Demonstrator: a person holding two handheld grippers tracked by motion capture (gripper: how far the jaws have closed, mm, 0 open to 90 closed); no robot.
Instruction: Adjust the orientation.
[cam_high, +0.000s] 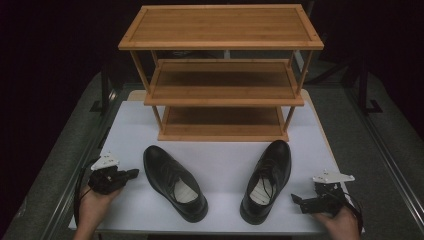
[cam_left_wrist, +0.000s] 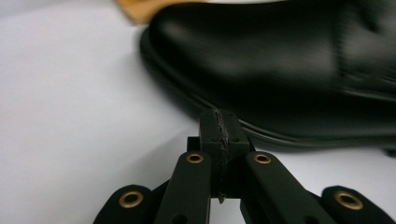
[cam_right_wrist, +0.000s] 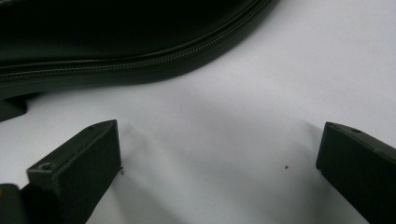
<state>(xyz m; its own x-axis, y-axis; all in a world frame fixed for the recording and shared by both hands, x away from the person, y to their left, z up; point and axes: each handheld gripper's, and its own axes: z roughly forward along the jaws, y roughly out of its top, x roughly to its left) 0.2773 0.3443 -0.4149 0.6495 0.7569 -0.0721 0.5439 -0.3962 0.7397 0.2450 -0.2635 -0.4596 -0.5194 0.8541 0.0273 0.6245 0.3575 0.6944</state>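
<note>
from the high view, my left claw (cam_high: 131, 173) rests on the white bench (cam_high: 222, 160) just beside the left shoe (cam_high: 174, 182), pointing at its side, and my right claw (cam_high: 296, 198) sits just beside the right shoe (cam_high: 267, 181) near its heel end. both shoes lie toes toward the wooden rack (cam_high: 222, 75), whose three shelves are bare. the rack's bottom shelf is low, so i judge a shoe carried in at a tilt could knock the front rail or catch under the middle shelf.

in the left gripper view, my left claw (cam_left_wrist: 219, 140) has its jaws pressed together, tips almost at the welt of the left shoe (cam_left_wrist: 280, 65). if i push on like this i only shove the shoe across the bench and turn it; i have to part the jaws first. the leather looks smooth and glossy, so a shallow pinch on the rounded side may slide off.

in the right gripper view, my right claw (cam_right_wrist: 217, 163) stands wide apart, with bare bench between the jaws and the sole edge of the right shoe (cam_right_wrist: 116, 42) ahead, not yet between them. the risk i see here is closing low on the sole rim, where the grip would be thin and the shoe could swing toe-down once lifted, or scraping the lower jaw along the bench.
</note>
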